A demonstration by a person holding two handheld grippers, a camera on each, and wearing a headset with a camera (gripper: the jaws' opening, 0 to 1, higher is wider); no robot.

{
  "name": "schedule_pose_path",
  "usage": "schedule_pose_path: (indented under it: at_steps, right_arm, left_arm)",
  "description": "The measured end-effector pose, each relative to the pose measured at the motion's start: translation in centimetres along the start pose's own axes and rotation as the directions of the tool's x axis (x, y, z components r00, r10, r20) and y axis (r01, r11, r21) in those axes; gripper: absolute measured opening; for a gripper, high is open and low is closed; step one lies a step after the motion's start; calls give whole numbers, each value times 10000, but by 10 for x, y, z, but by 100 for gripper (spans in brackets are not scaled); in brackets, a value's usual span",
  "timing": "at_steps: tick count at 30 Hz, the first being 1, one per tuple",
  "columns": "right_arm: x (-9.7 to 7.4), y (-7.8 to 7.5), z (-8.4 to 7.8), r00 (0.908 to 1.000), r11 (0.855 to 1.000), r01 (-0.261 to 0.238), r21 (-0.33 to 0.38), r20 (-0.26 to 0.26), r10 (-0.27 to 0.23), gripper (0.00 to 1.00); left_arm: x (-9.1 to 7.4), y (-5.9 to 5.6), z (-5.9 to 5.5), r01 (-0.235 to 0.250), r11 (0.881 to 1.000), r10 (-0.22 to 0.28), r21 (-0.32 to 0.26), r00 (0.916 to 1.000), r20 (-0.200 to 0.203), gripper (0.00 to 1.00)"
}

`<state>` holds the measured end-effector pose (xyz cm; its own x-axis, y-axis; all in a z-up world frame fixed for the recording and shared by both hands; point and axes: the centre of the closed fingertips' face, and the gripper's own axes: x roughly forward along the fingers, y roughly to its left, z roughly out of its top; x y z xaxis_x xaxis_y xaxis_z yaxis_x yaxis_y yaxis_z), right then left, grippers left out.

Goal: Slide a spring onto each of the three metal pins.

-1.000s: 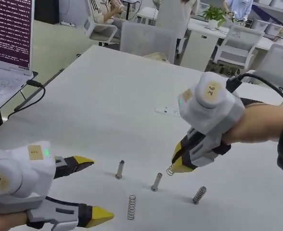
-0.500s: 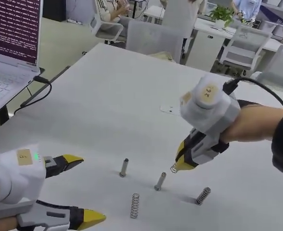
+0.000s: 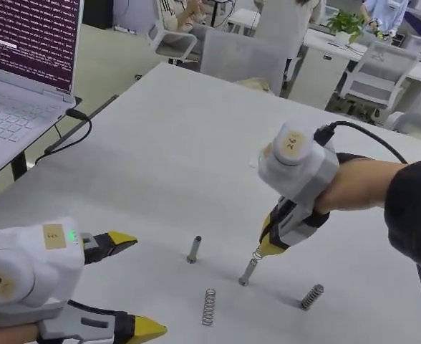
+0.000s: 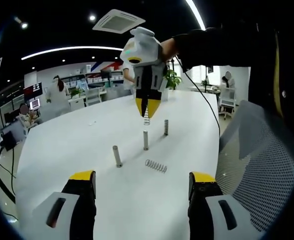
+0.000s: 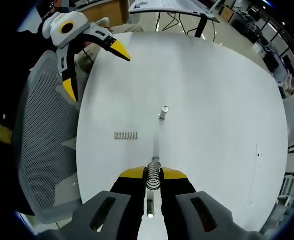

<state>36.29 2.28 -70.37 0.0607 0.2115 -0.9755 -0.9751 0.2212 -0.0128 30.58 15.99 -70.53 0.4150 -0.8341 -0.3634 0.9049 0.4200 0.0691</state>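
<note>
A laptop (image 3: 24,72) sits open far to the left of the middle pin (image 3: 248,271), beyond the left edge of the white table (image 3: 160,143). The left gripper (image 3: 135,285) hovers well left of that pin, low over the table, its jaws wide apart with nothing between them. Just left of the middle pin a bare pin (image 3: 194,249) stands upright. A loose spring (image 3: 210,307) lies flat on the table near the two, on the person's side. The right gripper (image 3: 265,249) slants down from the upper right of the middle pin, jaws clamped on a held spring (image 3: 256,254). This spring hangs directly over the pin's top; whether coil and pin touch cannot be told. Right of the middle pin stands a spring-covered pin (image 3: 311,296).
</note>
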Motion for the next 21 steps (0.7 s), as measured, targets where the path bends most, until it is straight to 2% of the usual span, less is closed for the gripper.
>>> schedule_pose_path:
  at_steps: [12, 21]
  right_arm:
    - [14, -7, -8, 9989, 9994, -245, 240, -397, 254, 8]
    - [17, -7, -7, 9984, 9989, -390, 278, -403, 401, 8]
  left_arm:
    - [0, 0, -2, 53, 10000, -53, -45, 10000, -51, 71]
    - [1, 2, -2, 97, 9999, -97, -63, 9999, -60, 68]
